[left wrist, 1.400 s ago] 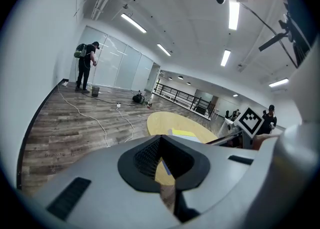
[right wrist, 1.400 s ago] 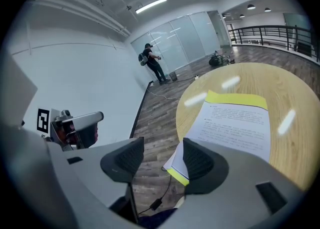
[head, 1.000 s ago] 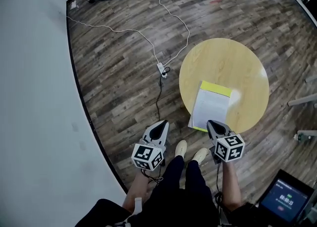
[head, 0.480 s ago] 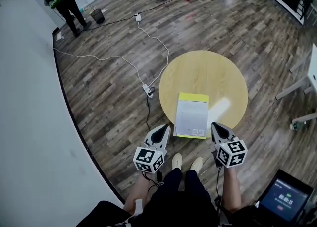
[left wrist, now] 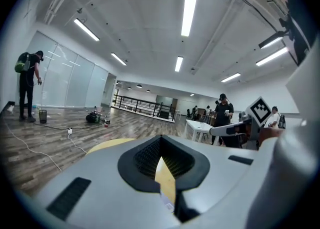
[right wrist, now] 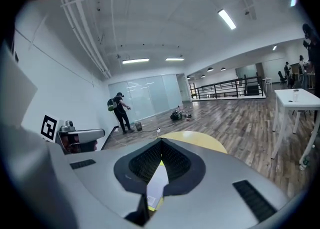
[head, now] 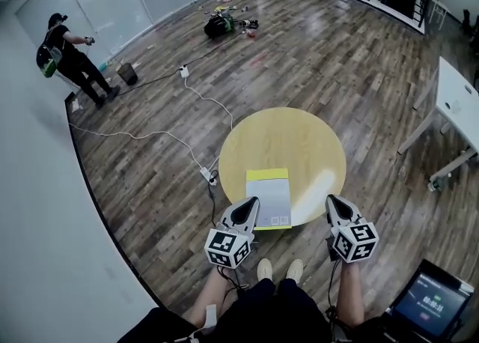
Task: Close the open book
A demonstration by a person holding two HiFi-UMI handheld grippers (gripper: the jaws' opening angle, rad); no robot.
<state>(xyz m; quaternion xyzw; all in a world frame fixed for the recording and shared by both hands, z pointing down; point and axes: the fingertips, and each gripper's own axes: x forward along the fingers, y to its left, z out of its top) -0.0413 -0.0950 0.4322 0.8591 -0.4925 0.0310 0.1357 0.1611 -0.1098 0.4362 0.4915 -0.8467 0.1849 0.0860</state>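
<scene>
Nearest, at the bottom of the head view, the person's shoes (head: 265,268) stand on the wooden floor just short of the round yellow table (head: 299,143). Both hands have come up over the last second, and the grippers now point nearly level, so that each gripper view looks out across the room. The left gripper (head: 250,204) sits low and centre, its tip over the near left corner of the book (head: 270,193). The right gripper (head: 332,201) has shifted off the book's near corner and is now to the right of it, over the table's rim. Both pairs of jaws are pressed together with nothing between them. The book lies flat at the table's near edge, now near the picture's middle. It shows one white face with a yellow band along the far side, not two spread pages, so it looks closed, though that is not certain. Farther off, a white cable (head: 187,94) trails towards a person (head: 71,61) at upper left.
</scene>
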